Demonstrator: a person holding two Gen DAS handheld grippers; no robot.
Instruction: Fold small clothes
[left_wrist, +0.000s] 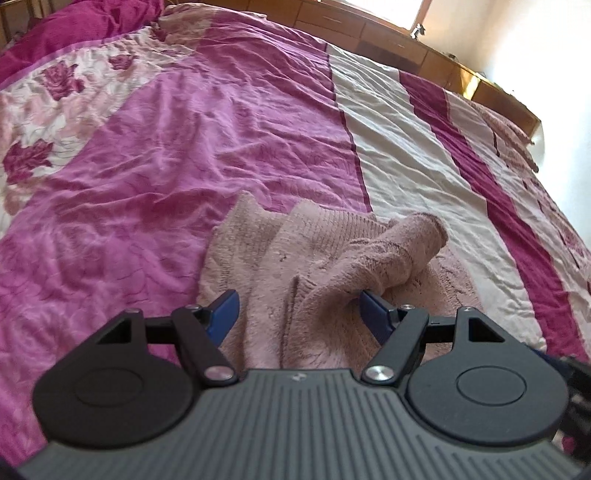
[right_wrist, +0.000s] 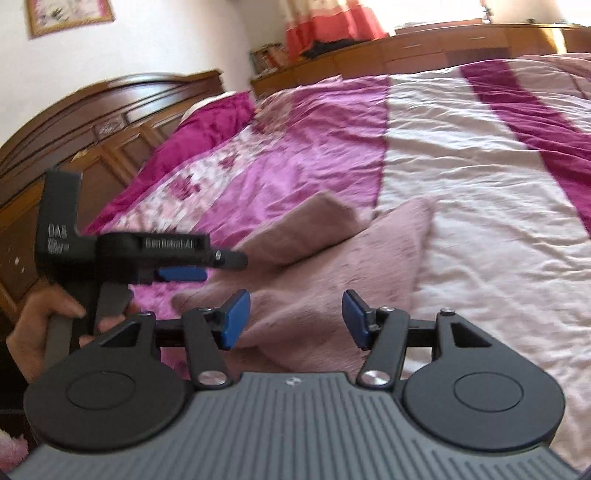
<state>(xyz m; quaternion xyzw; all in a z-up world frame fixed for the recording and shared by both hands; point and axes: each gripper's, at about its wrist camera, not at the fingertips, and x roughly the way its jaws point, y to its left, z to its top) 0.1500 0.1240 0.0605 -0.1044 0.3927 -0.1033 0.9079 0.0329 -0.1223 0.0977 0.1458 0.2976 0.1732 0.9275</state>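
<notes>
A small pale pink knitted sweater (left_wrist: 325, 266) lies rumpled on the bed, one sleeve (left_wrist: 410, 240) folded over its body. It also shows in the right wrist view (right_wrist: 332, 269). My left gripper (left_wrist: 301, 314) is open, its blue pads on either side of a raised fold of the sweater. It shows from the side in the right wrist view (right_wrist: 207, 264), held by a hand. My right gripper (right_wrist: 293, 319) is open and empty, just above the sweater's near edge.
The bed carries a wrinkled quilt (left_wrist: 184, 147) in magenta, pink and cream stripes (right_wrist: 480, 166). A dark wooden headboard (right_wrist: 92, 122) stands at the left. Wooden drawers (left_wrist: 369, 33) run along the far side. A pillow (right_wrist: 218, 118) lies by the headboard.
</notes>
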